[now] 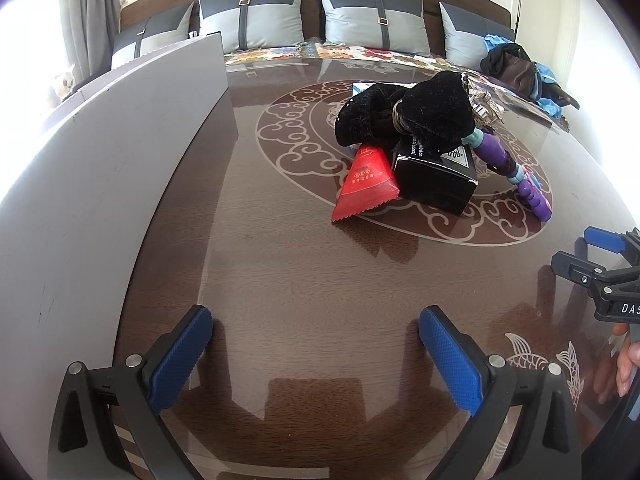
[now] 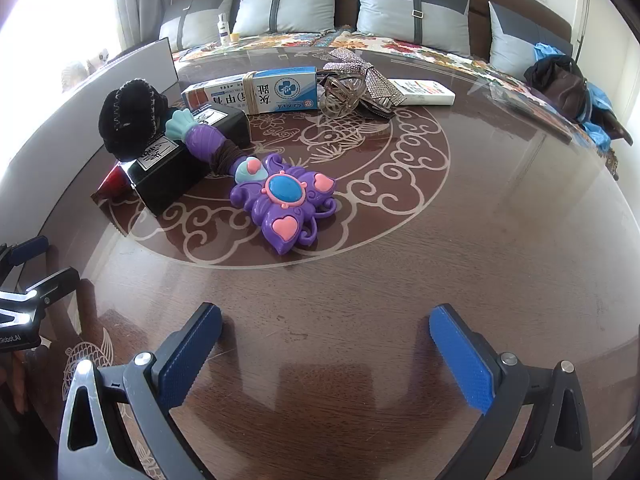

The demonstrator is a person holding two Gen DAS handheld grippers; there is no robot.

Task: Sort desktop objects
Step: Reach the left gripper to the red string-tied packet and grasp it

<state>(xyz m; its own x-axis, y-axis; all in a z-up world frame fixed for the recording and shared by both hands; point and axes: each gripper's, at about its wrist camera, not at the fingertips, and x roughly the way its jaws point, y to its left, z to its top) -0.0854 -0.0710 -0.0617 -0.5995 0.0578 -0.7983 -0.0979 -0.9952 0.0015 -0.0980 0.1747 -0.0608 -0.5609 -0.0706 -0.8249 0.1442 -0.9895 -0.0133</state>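
Both tools, left tool and right tool, gape wide, empty, over table near edge; mid-table: one purple toy wand, one black box, one red packet, one black hat.

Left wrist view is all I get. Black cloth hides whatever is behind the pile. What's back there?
Observer: A blue and white medicine box lies on the table behind the black box.
Operator: Purple toy, I see only a beaded handle. What's on its end?
Observer: A butterfly-shaped head with a blue oval stone and pink hearts, flat on the table.
Operator: Anything further right of the pile?
Observer: A rhinestone bow, and beside it a white flat box.
Operator: Right claw state?
Observer: The right claw is open, with nothing between its pads.
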